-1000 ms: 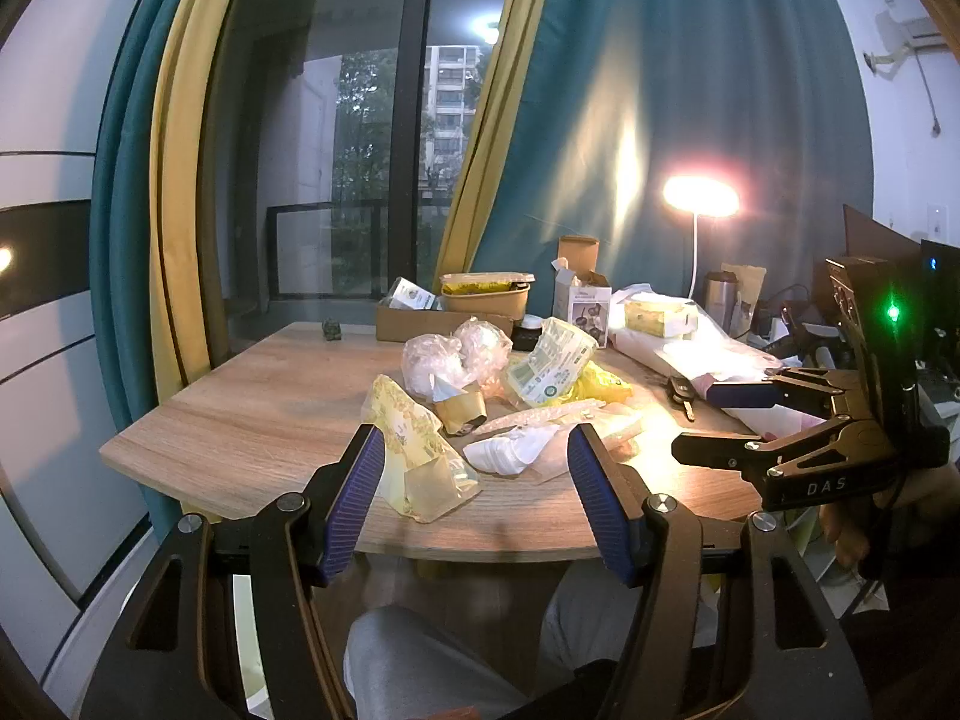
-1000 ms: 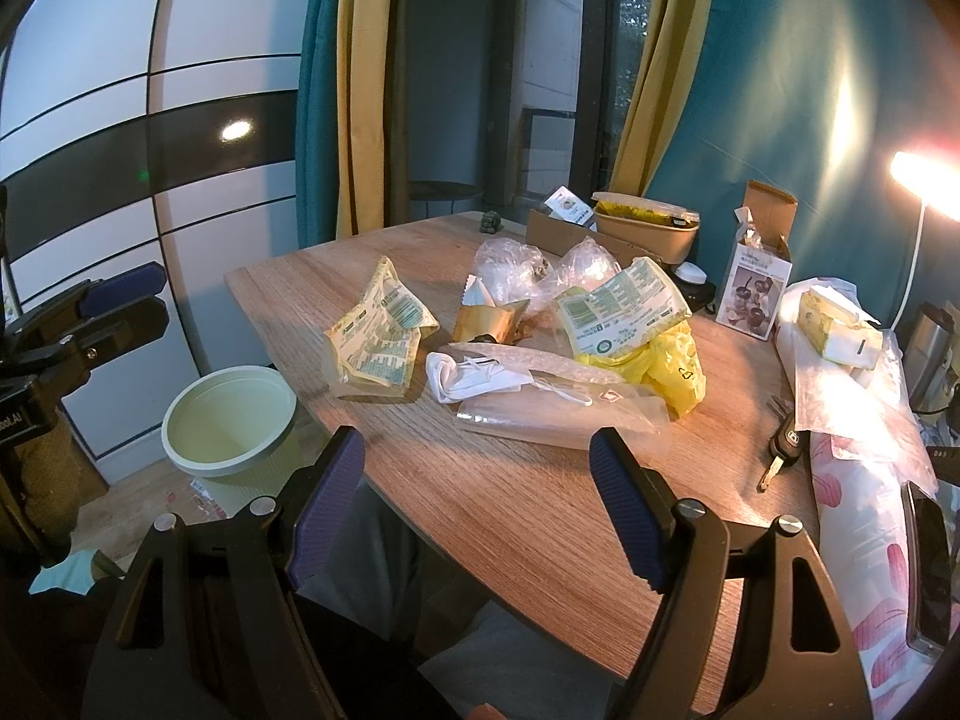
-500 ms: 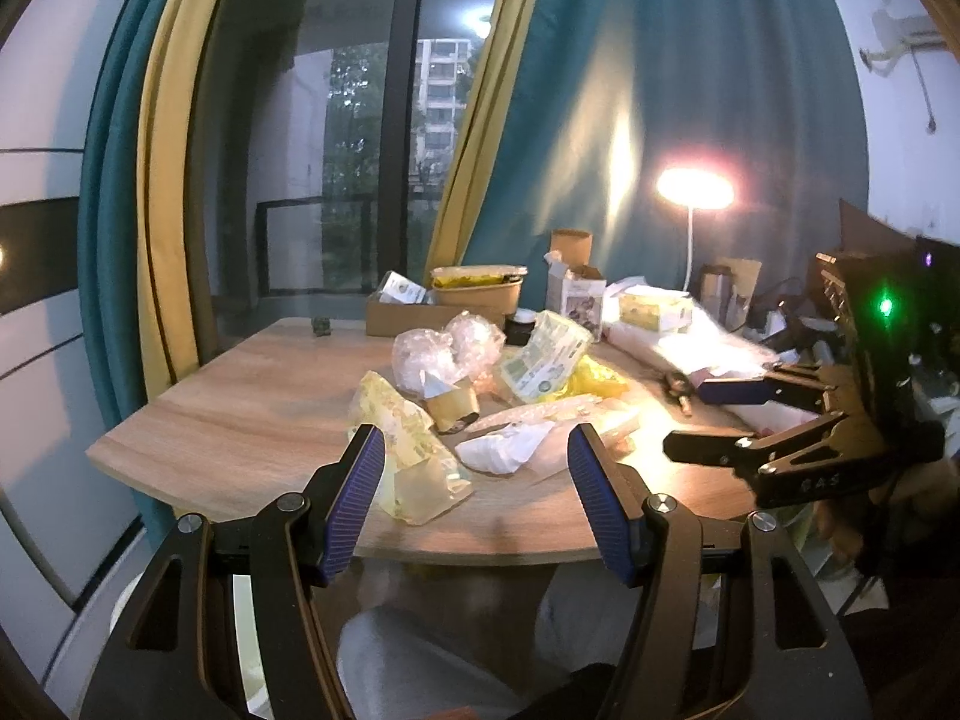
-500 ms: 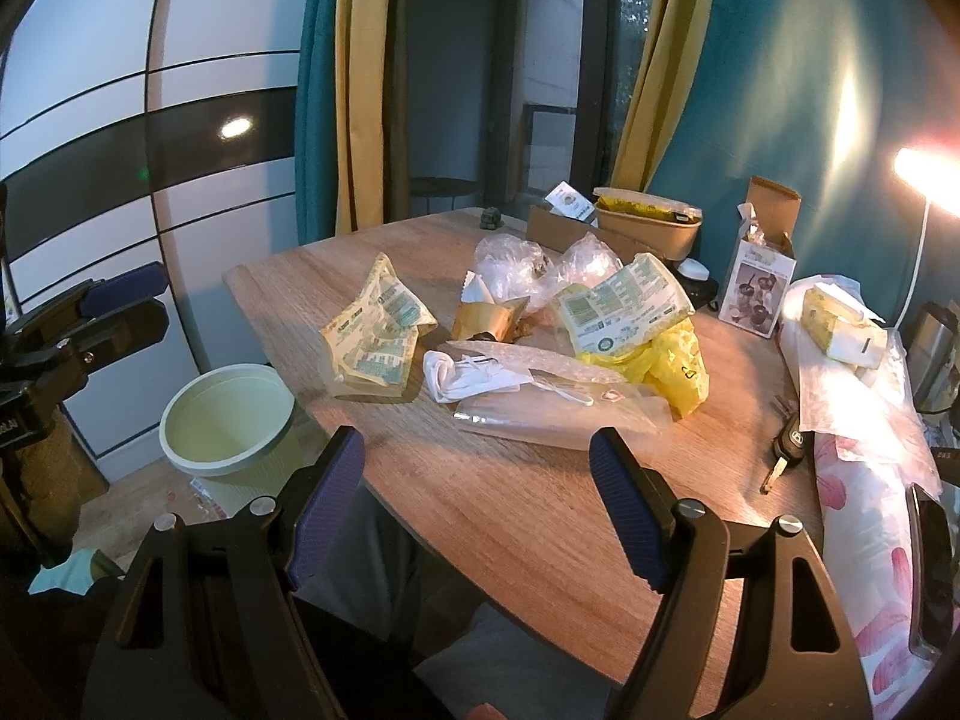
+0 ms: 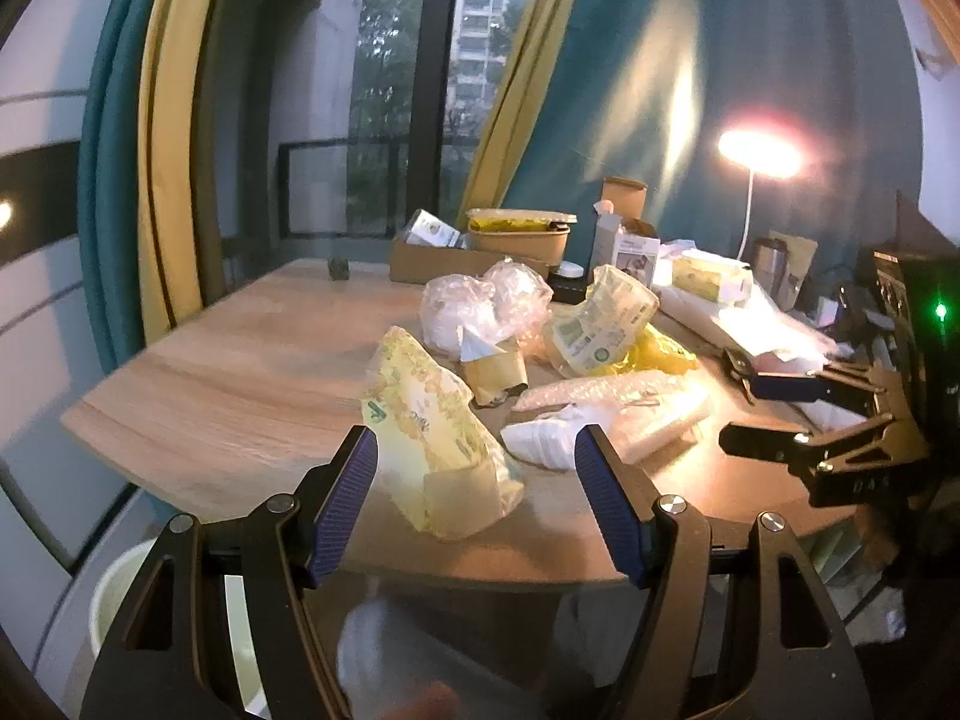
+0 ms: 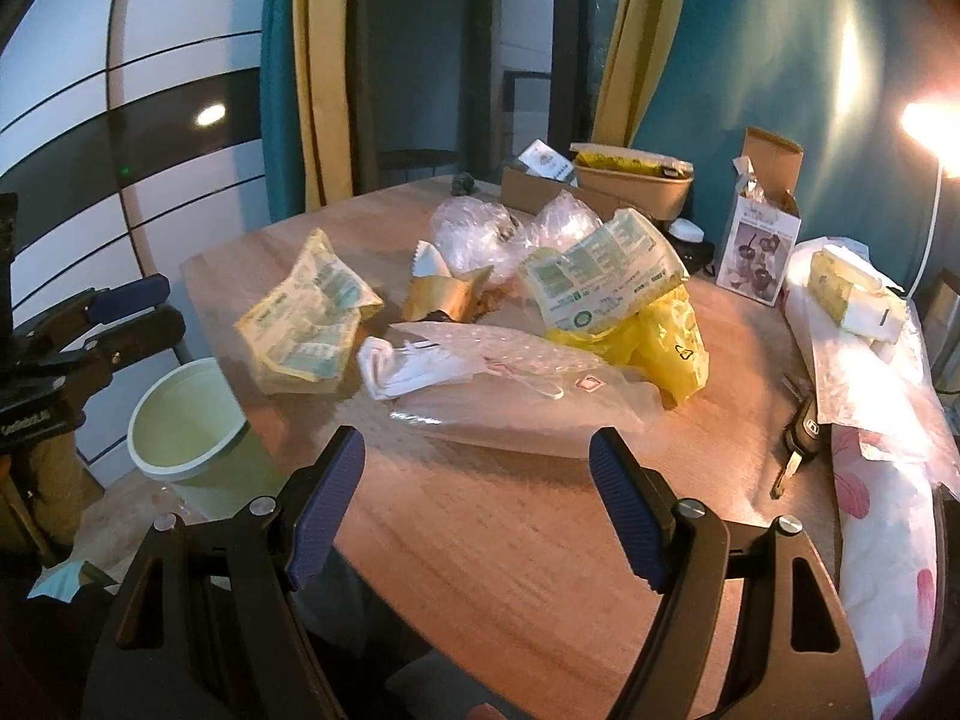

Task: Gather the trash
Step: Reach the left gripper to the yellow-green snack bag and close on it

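— While both tools hover at the near edge of the round wooden table (image 6: pixel 480 516), report their condition.

— My left gripper (image 5: pixel 477 480) has its blue-padded fingers spread wide with nothing between them. My right gripper (image 6: pixel 477 480) stands likewise apart, holding nothing. In the left view my right tool (image 5: pixel 798 414) shows off to the right side, also parted.

— Location of the trash?

— Directly ahead of my left gripper, closest to it, lies the crumpled pale-yellow printed wrapper (image 5: pixel 438 438), resting on the table near its edge. Just beyond it and to the right sits a small brown paper cup (image 5: pixel 495 369) with a white scrap poking out. Behind the cup are two bunched clear plastic bags (image 5: pixel 480 306).

— And ahead of the right tool?

— Nearest is a flat clear plastic film bag (image 6: pixel 522 402), with a white crumpled tissue (image 6: pixel 402 369) touching its left end. Beyond it to the right, a bright yellow plastic bag (image 6: pixel 666 342) lies under a green-and-white printed package (image 6: pixel 600 276).

— The receptacle?

— A pale green round bin (image 6: pixel 186 420) stands on the floor to the left of my right tool, beside the table edge and below my left gripper (image 6: pixel 114 330).

— Other items?

— A black car key (image 6: pixel 801 438) rests on the table to the right; a white printed carton (image 6: pixel 759 246) stands upright farther back.
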### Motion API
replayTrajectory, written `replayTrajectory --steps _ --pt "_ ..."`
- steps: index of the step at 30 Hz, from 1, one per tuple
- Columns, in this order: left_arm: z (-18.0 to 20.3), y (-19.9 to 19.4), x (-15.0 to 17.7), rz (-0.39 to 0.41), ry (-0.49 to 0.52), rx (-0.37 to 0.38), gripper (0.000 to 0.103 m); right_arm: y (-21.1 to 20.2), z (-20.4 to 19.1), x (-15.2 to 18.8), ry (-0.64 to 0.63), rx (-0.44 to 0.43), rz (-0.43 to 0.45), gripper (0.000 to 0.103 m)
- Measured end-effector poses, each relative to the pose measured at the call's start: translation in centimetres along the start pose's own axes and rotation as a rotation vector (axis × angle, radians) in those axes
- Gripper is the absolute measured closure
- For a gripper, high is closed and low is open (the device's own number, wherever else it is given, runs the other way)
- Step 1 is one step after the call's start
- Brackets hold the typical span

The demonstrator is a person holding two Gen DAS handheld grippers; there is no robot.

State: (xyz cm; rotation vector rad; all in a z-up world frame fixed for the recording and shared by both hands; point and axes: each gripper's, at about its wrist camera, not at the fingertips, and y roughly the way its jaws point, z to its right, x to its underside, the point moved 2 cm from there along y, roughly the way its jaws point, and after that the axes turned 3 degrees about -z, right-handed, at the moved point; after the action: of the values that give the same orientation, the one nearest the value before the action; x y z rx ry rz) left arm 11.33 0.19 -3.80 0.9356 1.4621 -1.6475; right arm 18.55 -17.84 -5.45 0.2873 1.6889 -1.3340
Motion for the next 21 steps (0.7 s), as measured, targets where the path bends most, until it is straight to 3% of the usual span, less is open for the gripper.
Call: replayTrajectory --steps 15,18,21 --pt "-0.8 7.0 -0.4 -0.123 -0.019 -0.019 0.033 5.1 2.0 -2.8 0.000 -0.013 -0.019 0.026" --pt "-1.0 7.6 -0.2 -0.147 -0.035 -0.018 0.044 6.2 1.8 -3.3 -0.010 -0.014 -0.024 0.026" --pt "-1.3 7.8 0.0 -0.149 -0.054 -0.014 0.071 7.3 1.5 -3.5 -0.027 -0.012 -0.040 0.026"
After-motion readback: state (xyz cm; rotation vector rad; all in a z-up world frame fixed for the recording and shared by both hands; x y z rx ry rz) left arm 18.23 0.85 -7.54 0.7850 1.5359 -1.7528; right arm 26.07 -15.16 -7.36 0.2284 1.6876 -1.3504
